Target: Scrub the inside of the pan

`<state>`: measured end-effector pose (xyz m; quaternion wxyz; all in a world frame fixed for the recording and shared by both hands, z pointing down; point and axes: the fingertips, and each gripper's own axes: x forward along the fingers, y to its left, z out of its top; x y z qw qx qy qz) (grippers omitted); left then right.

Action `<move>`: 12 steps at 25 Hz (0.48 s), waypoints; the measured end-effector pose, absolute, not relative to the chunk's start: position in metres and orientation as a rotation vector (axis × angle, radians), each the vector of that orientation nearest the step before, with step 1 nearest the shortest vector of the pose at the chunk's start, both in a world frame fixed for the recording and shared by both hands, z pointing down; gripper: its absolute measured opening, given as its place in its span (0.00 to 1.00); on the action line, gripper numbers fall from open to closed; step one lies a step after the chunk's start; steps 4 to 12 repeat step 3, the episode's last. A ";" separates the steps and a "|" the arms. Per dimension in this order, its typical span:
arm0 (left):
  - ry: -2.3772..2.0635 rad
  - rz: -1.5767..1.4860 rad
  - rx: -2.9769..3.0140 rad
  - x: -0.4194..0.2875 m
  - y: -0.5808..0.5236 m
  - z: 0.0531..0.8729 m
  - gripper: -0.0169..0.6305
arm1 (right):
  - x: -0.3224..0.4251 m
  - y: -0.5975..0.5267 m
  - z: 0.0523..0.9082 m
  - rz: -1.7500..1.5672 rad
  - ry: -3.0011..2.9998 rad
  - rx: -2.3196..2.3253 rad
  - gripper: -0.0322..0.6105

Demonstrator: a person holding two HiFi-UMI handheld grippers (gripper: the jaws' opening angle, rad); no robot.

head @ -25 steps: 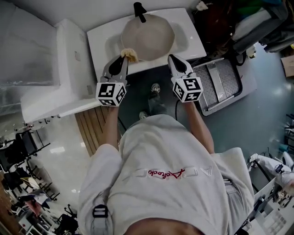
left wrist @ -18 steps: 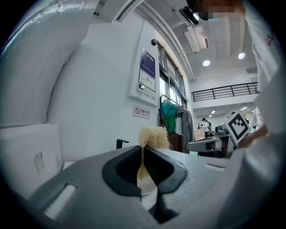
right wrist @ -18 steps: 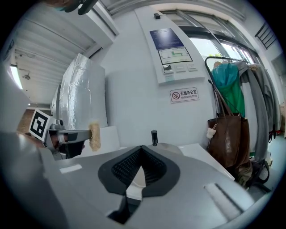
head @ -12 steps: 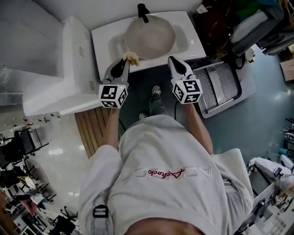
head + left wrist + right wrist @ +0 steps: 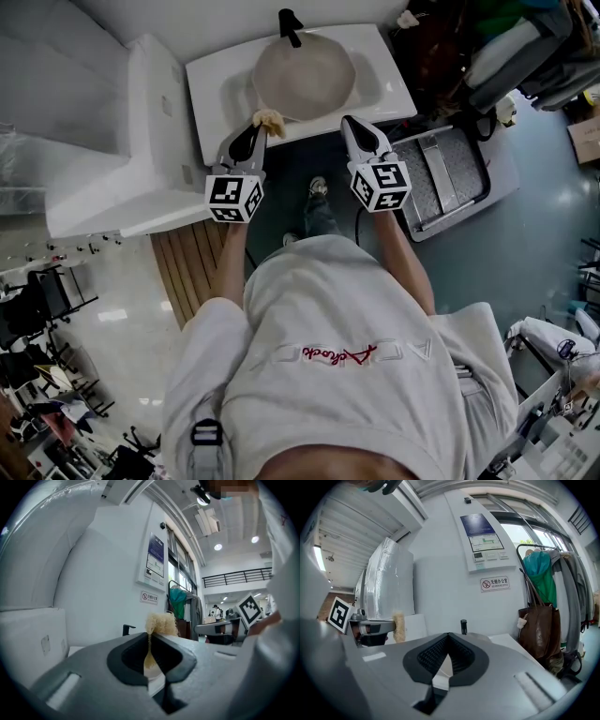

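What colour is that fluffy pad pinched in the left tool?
Pale yellowish tan, a fibrous scrubbing pad; the left gripper view shows it best.

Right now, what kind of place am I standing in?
Probably an office or lab hall, not a home kitchen: the pan sits on a white counter, with a wall notice sign and office chairs nearby.

Head view dim and grey; gripper views bright, warped at dark round edges; ceiling lights (image 5: 218, 547) glare, left gripper (image 5: 150, 637) blurs close.

A rough, fibrous scrubber (image 5: 269, 119), a smooth dull-grey pan (image 5: 305, 77), a glossy white countertop (image 5: 211, 84), brown wooden slats (image 5: 183, 267).
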<state>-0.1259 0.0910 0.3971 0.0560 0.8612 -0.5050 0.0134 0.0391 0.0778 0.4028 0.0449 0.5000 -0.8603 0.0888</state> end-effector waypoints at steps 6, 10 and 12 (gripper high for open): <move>-1.526 0.045 2.611 -0.125 0.094 0.400 0.05 | 0.040 0.080 0.405 0.275 -2.621 1.531 0.06; -1.526 0.045 2.611 -0.125 0.094 0.400 0.05 | 0.040 0.080 0.405 0.275 -2.621 1.531 0.06; -1.526 0.045 2.611 -0.125 0.094 0.400 0.05 | 0.040 0.080 0.405 0.275 -2.621 1.531 0.06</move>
